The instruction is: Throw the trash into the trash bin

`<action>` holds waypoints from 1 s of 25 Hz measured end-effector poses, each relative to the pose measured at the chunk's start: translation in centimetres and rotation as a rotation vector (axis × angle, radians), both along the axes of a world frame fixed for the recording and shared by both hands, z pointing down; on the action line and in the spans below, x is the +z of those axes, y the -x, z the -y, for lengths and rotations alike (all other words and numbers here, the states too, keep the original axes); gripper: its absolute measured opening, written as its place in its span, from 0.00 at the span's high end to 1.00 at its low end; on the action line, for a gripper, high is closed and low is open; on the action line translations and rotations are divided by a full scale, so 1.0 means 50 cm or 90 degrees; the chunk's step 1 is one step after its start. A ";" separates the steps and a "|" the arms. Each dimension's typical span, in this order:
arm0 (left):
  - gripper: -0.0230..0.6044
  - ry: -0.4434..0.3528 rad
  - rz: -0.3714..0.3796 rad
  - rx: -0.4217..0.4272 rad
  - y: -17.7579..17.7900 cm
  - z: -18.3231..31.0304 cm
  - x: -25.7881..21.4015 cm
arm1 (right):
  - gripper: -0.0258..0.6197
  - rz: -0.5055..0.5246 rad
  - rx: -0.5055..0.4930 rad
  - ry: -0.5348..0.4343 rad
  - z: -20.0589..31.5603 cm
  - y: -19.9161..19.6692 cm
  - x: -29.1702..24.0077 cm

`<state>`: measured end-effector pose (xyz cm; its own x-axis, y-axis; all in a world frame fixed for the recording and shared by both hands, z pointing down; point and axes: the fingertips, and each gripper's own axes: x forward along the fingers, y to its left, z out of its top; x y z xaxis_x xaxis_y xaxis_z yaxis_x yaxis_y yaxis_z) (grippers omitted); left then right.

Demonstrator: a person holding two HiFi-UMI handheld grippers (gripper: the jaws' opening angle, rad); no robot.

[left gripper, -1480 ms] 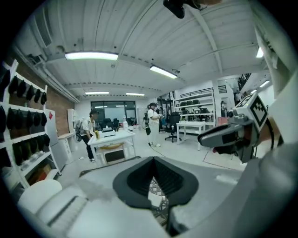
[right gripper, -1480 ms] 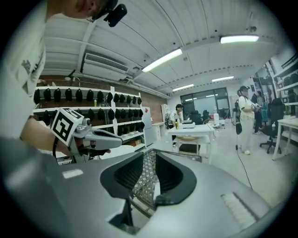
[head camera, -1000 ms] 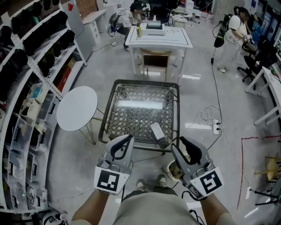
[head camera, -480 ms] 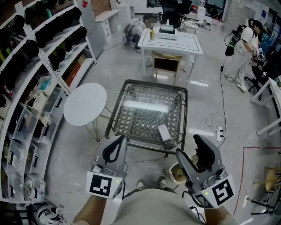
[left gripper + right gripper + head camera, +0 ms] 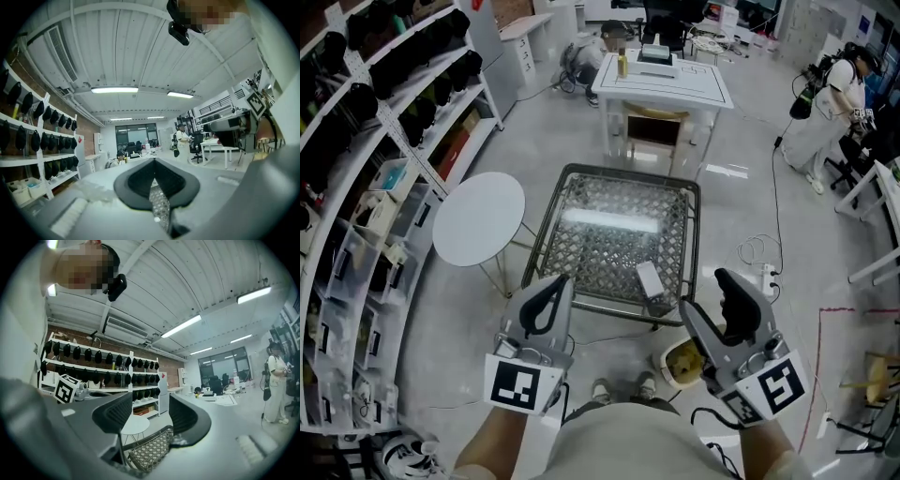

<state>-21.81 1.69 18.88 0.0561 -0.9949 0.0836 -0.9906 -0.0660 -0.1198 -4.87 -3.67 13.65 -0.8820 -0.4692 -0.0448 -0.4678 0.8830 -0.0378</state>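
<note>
Head view | your right hand-held gripper (image 5: 703, 292) jaws just opening, empty, by trash bin (image 5: 663, 367) under near edge of table (image 5: 545, 234); yellowish scraps (image 5: 684, 360) inside | left hand-held gripper (image 5: 555, 291) closed, empty | white box (image 5: 649, 278) on table, probably still to bin.

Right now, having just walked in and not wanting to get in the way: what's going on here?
A person stands at a low table with a claw in each hand. The right claw hangs near the bin by their feet; its jaws have just been opening and nothing is between them. Yellowish trash lies in the bin. The left claw is shut and empty. A white box lies on the table near its front right corner, untouched.
</note>
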 end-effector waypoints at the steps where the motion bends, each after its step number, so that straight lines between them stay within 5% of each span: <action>1: 0.96 -0.001 0.004 0.004 -0.001 0.013 -0.001 | 0.57 0.001 0.002 0.010 0.016 0.002 0.006; 8: 0.96 -0.004 0.003 0.025 -0.018 0.118 0.014 | 0.53 -0.027 0.026 0.042 0.147 0.034 0.079; 18: 0.96 0.059 0.033 0.041 -0.016 0.223 0.186 | 0.49 -0.126 0.026 0.180 0.241 0.093 0.365; 25: 0.96 0.164 -0.046 0.025 0.006 0.259 0.360 | 0.47 -0.207 0.025 0.257 0.256 0.115 0.559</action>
<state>-22.09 -11.26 36.90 0.1095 -0.9383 0.3280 -0.9921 -0.1236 -0.0225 -10.60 -16.46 41.62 -0.8012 -0.4260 0.4204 -0.5452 0.8091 -0.2194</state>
